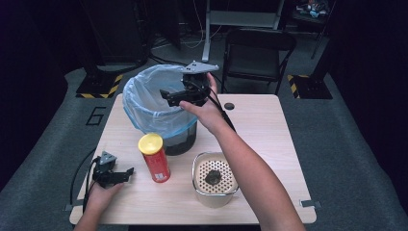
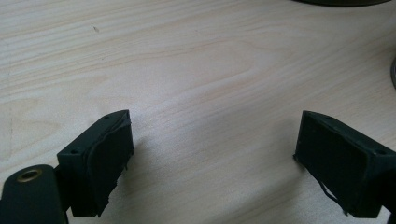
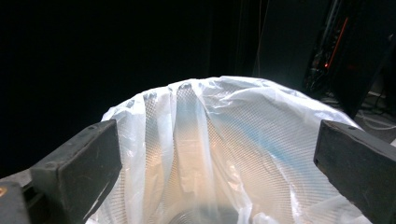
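A waste bin (image 1: pixel 159 103) lined with a pale blue plastic bag stands at the back left of the wooden table (image 1: pixel 260 120). My right gripper (image 1: pixel 169 97) hangs open over the bin's mouth, nothing between its jaws; in the right gripper view the bag lining (image 3: pixel 224 154) spreads out below the jaws. My left gripper (image 1: pixel 126 173) rests open near the front left corner, its jaws wide apart over bare wood (image 2: pixel 210 93). A red can with a yellow lid (image 1: pixel 154 156) stands upright in front of the bin. A perforated cream container (image 1: pixel 215 179) holds a dark lump (image 1: pixel 212 177).
A small dark round mark (image 1: pixel 229 106) sits on the table behind my right forearm. Beyond the table stand a black folding chair (image 1: pixel 257 55) and dark equipment stands on the grey floor. The table's right half has free room.
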A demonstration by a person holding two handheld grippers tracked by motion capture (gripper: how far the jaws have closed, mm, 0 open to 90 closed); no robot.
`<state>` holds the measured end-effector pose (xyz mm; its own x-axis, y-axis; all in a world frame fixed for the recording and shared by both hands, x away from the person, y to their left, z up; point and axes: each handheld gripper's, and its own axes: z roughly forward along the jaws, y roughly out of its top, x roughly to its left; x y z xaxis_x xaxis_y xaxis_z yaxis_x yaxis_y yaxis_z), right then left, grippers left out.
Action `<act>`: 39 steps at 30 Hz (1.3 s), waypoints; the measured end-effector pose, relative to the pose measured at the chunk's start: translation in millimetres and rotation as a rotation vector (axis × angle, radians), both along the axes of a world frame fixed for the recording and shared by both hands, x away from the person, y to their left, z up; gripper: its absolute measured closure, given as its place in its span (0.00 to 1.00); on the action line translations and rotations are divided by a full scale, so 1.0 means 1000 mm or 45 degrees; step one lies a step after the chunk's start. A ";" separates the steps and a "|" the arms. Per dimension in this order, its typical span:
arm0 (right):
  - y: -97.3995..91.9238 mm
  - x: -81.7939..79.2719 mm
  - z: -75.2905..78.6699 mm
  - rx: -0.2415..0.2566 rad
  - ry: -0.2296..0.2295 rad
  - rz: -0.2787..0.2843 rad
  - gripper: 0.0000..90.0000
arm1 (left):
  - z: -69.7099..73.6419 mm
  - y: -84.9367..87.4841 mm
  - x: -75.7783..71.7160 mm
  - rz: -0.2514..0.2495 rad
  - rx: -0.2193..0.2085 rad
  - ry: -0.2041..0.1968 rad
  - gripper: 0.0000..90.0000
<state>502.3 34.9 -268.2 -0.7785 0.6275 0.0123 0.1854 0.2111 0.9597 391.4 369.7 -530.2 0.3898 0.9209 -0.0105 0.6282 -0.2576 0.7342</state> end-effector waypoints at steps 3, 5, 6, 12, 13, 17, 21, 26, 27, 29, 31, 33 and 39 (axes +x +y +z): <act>-0.004 -0.003 0.003 0.010 -0.017 -0.006 0.02 | 0.000 0.000 0.000 -0.002 -0.001 0.003 0.12; -0.009 -0.008 0.006 0.015 -0.043 0.000 0.04 | -0.001 -0.001 -0.001 0.011 -0.021 -0.008 0.12; -0.011 -0.010 0.007 0.021 -0.048 -0.001 0.04 | 0.000 -0.001 -0.002 0.007 -0.025 0.010 0.12; -0.038 -0.030 0.004 -0.029 -0.094 0.017 0.16 | 0.000 -0.002 -0.003 -0.017 -0.008 0.002 0.12; -0.042 -0.033 0.003 -0.032 -0.095 0.020 0.17 | -0.001 -0.003 -0.002 -0.013 -0.012 -0.012 0.12; -0.064 -0.044 -0.004 0.008 -0.115 0.062 0.24 | -0.001 -0.002 -0.003 -0.009 -0.015 -0.009 0.13; -0.078 -0.054 -0.013 0.027 -0.114 0.068 0.24 | 0.000 -0.001 -0.002 -0.014 -0.010 -0.016 0.15; -0.091 -0.063 -0.025 0.018 -0.119 0.047 0.24 | 0.000 -0.002 -0.003 0.004 -0.009 -0.015 0.16; -0.093 -0.064 -0.027 0.013 -0.123 0.041 0.24 | 0.000 -0.002 -0.003 0.004 -0.007 -0.016 0.16; -0.097 -0.067 -0.031 0.007 -0.138 0.032 0.24 | -0.001 -0.003 -0.004 0.008 -0.013 -0.019 0.16; -0.100 -0.070 -0.035 -0.005 -0.149 0.020 0.24 | 0.000 -0.003 -0.004 0.002 -0.008 -0.017 0.17; -0.103 -0.074 -0.039 -0.014 -0.147 0.014 0.24 | 0.000 -0.004 -0.005 0.002 -0.005 -0.016 0.18; -0.111 -0.083 -0.053 -0.061 -0.147 -0.020 0.22 | 0.004 -0.006 -0.007 -0.003 -0.001 0.016 0.21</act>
<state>419.5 -75.7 -320.9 -0.7632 0.6372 -0.1073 0.0779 0.2555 0.9637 384.0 363.9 -526.3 0.3915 0.9201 -0.0162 0.6370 -0.2582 0.7264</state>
